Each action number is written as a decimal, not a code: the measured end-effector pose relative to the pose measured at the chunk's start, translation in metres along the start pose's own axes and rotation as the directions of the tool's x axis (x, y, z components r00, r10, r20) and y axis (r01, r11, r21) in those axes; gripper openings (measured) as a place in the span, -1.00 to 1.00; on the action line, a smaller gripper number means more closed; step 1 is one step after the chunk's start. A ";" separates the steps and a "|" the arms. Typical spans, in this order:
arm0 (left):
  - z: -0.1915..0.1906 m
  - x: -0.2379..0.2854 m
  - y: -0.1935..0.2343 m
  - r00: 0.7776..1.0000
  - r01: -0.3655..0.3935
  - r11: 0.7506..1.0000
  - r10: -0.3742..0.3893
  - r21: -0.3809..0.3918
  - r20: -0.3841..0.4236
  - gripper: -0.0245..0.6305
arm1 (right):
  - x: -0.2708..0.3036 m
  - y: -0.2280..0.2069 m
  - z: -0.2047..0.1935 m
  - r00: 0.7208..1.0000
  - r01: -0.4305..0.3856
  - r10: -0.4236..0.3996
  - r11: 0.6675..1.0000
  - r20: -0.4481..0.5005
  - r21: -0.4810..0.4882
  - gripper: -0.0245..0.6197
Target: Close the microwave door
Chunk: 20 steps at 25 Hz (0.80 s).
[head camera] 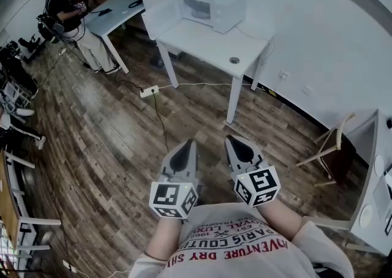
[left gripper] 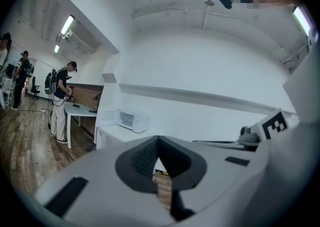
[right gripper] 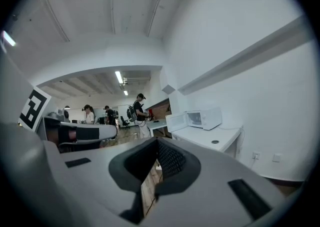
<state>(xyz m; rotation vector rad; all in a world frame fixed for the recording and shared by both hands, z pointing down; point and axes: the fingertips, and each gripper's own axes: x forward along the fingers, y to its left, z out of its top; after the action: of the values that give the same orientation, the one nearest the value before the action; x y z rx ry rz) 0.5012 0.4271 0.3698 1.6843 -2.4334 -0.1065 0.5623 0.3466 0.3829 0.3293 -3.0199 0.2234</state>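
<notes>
A white microwave (head camera: 211,8) stands at the back of a white table (head camera: 214,44) against the wall, far ahead of me. Its door (head camera: 160,18) is swung open to the left. The microwave (left gripper: 131,119) is small and distant in the left gripper view, and the microwave (right gripper: 202,117) with its open door (right gripper: 176,122) also shows in the right gripper view. My left gripper (head camera: 188,144) and right gripper (head camera: 231,140) are held side by side close to my chest, over the wooden floor. Both are shut, with nothing between the jaws.
A power strip (head camera: 149,92) and its cable lie on the floor before the table. A person (head camera: 67,13) stands by a grey desk (head camera: 113,13) at the far left. A wooden chair (head camera: 334,148) and another white desk (head camera: 373,209) stand at the right.
</notes>
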 end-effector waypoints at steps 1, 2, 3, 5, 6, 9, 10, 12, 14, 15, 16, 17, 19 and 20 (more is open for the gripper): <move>-0.002 0.001 0.000 1.000 0.000 1.000 0.000 -0.002 -0.003 -0.93 | 0.000 -0.002 -0.001 1.000 0.004 -0.004 1.000 0.001 0.005 -0.89; -0.003 0.003 0.000 1.000 0.000 1.000 0.000 -0.003 -0.008 -0.93 | 0.001 -0.004 -0.002 1.000 0.008 -0.008 1.000 -0.001 0.007 -0.89; -0.005 0.005 0.000 1.000 0.001 1.000 -0.001 -0.006 -0.013 -0.93 | 0.002 -0.006 -0.004 1.000 0.010 -0.010 1.000 -0.004 0.008 -0.89; -0.008 0.009 0.003 1.000 0.001 1.000 -0.001 -0.010 -0.024 -0.93 | 0.007 -0.010 -0.008 1.000 0.013 -0.013 1.000 -0.013 0.015 -0.89; -0.010 0.011 0.006 1.000 -0.002 1.000 0.002 -0.011 -0.030 -0.93 | 0.011 -0.012 -0.011 1.000 0.013 -0.013 1.000 -0.017 0.021 -0.89; -0.014 0.017 0.020 0.999 -0.014 1.000 0.013 -0.012 -0.046 -0.93 | 0.027 -0.015 -0.016 1.000 0.014 -0.013 0.999 -0.027 0.038 -0.89; -0.014 0.021 0.027 0.999 -0.018 1.000 0.017 -0.015 -0.050 -0.93 | 0.034 -0.016 -0.017 0.999 0.016 -0.015 0.999 -0.030 0.039 -0.89; -0.014 0.032 0.043 0.998 -0.025 0.999 0.024 -0.025 -0.055 -0.93 | 0.049 -0.020 -0.018 0.999 0.022 -0.020 0.999 -0.037 0.040 -0.89; -0.013 0.047 0.062 0.998 -0.029 0.999 0.027 -0.039 -0.056 -0.93 | 0.068 -0.025 -0.019 0.998 0.029 -0.027 0.999 -0.048 0.037 -0.89; -0.012 0.056 0.072 0.998 -0.028 0.999 0.025 -0.044 -0.057 -0.93 | 0.080 -0.028 -0.019 0.998 0.035 -0.033 0.999 -0.054 0.034 -0.89; -0.012 0.066 0.082 0.998 -0.023 0.999 0.020 -0.049 -0.059 -0.93 | 0.092 -0.031 -0.019 0.997 0.044 -0.042 0.999 -0.061 0.032 -0.89; -0.011 0.077 0.092 0.998 -0.016 0.998 0.013 -0.053 -0.062 -0.93 | 0.106 -0.036 -0.018 0.996 0.056 -0.053 0.998 -0.066 0.031 -0.89; -0.006 0.101 0.116 0.998 -0.001 0.998 -0.003 -0.064 -0.067 -0.93 | 0.136 -0.044 -0.014 0.994 0.080 -0.077 0.996 -0.072 0.031 -0.89; -0.002 0.114 0.131 0.998 0.004 0.997 -0.009 -0.072 -0.067 -0.93 | 0.153 -0.047 -0.010 0.994 0.089 -0.087 0.996 -0.073 0.030 -0.89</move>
<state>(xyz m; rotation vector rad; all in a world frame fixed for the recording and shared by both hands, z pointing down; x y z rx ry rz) 0.3421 0.3668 0.4049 1.6390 -2.3468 -0.1342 0.4244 0.2706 0.4163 0.4463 -2.9262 0.2725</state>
